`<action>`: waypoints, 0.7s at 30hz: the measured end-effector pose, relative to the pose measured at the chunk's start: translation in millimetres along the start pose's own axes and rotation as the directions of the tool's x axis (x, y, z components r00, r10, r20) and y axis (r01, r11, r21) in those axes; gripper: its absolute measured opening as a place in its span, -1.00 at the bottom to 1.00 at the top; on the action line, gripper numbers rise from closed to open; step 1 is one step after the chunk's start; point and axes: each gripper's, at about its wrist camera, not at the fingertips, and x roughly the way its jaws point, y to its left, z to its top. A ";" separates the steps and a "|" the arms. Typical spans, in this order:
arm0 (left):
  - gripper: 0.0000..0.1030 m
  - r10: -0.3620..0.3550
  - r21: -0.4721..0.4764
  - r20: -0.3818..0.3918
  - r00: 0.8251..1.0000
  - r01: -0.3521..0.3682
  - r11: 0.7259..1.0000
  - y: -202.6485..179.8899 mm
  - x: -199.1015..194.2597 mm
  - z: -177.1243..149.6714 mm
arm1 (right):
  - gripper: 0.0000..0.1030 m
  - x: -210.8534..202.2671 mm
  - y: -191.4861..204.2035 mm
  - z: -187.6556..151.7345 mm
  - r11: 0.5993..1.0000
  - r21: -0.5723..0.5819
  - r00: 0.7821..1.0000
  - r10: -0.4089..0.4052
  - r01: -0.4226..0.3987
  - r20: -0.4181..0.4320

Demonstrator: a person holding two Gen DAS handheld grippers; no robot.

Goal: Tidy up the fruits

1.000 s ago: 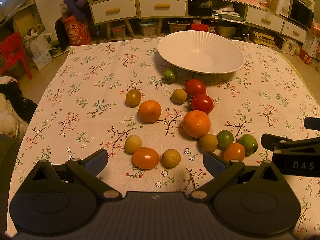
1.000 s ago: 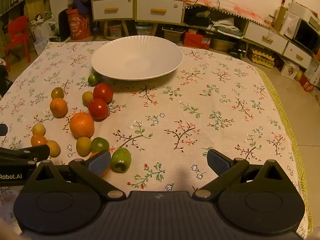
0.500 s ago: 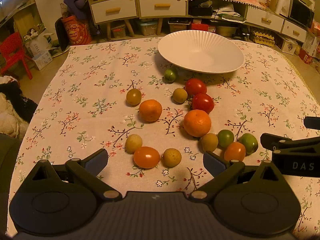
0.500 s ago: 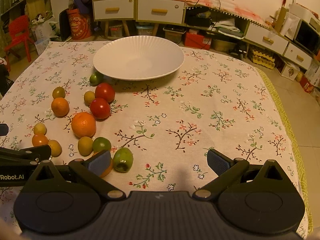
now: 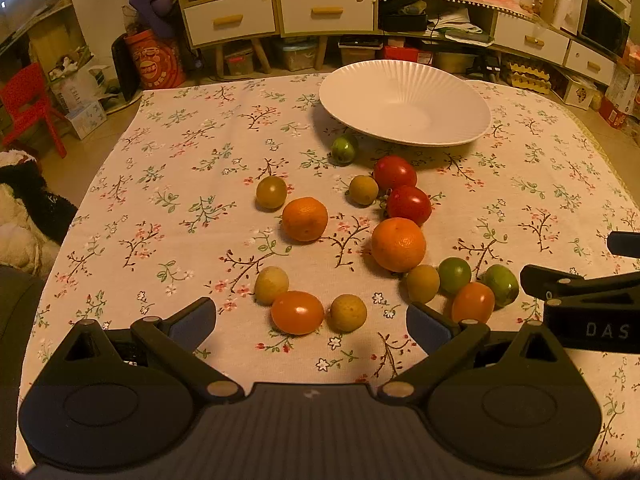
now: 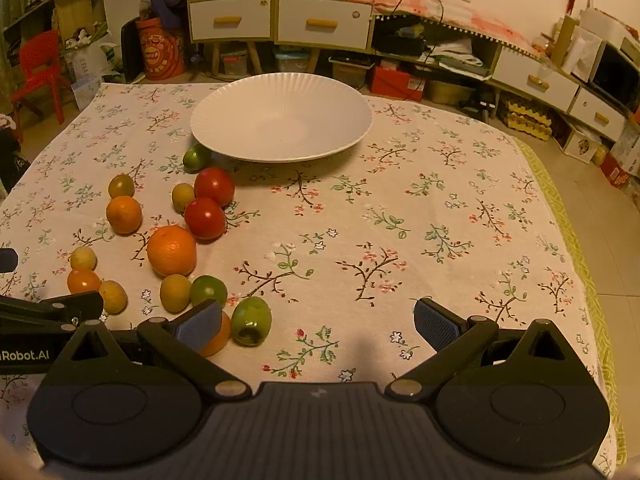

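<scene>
On the flowered tabletop (image 5: 168,184) both my left tool (image 5: 311,322) and right tool (image 6: 318,322) gape wide, gripping nothing; scattered fruits (image 5: 398,244) lie before the bare white plate (image 6: 280,128).

I see a white ribbed plate (image 6: 280,124), empty, at the table's far side. Loose fruits lie before it: a green one (image 6: 197,157) at its rim, two red tomatoes (image 6: 214,186), two oranges (image 6: 172,251), smaller yellow, green and orange pieces nearer.
</scene>
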 end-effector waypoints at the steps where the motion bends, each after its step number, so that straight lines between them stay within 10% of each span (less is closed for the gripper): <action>1: 1.00 0.000 0.000 0.000 1.000 0.000 1.000 0.6 -0.3 -0.2 | 0.99 -0.1 0.2 0.2 1.000 -0.001 1.000 0.001 -0.001 0.000; 21: 1.00 -0.001 -0.005 -0.006 1.000 0.001 1.000 5.1 -0.9 -3.3 | 0.99 0.0 1.8 0.1 1.000 -0.002 1.000 -0.001 0.001 0.000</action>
